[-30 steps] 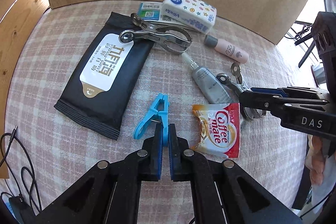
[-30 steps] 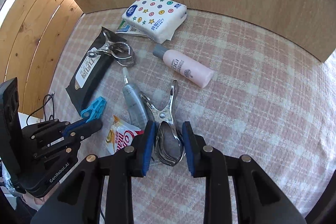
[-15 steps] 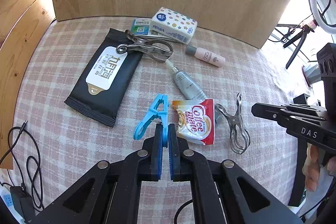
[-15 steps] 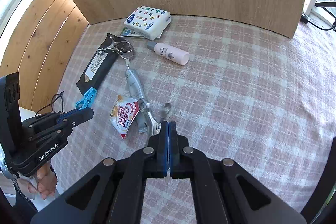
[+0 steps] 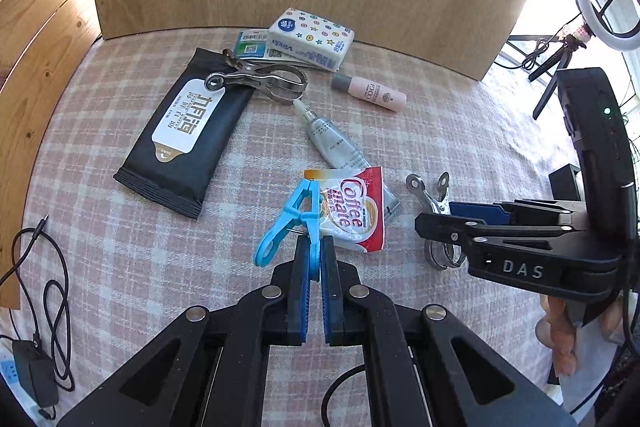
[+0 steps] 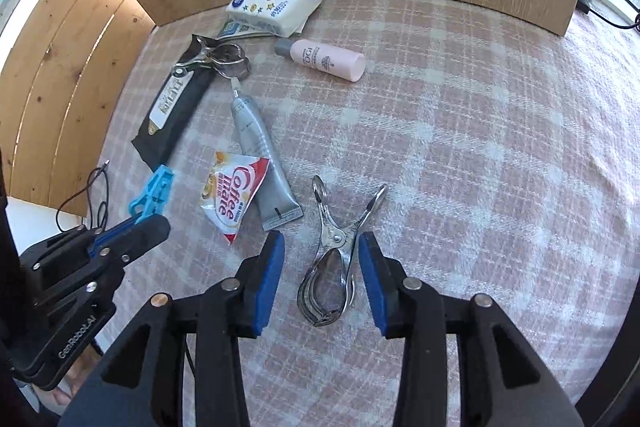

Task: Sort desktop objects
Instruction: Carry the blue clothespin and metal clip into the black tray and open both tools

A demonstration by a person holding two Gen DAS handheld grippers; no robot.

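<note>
The left gripper [image 5: 315, 263] is clamped on the blue clip [image 5: 292, 223], whose free end points toward 11 o'clock, beside the Coffee-mate sachet [image 5: 352, 211]. The right gripper [image 6: 322, 267] stands with its jaws apart on either side of a steel clip [image 6: 334, 259] lying on the checked cloth [image 6: 480, 147] (handles toward 12 o'clock). The sachet overlaps a grey tube [image 6: 256, 147] at 10 o'clock of that clip. Farther off toward 11 lie the wipes pack [image 6: 176, 111], a second steel clip [image 6: 218, 61], the tissue pack [image 6: 276, 5] and a pink bottle [image 6: 324, 61].
</note>
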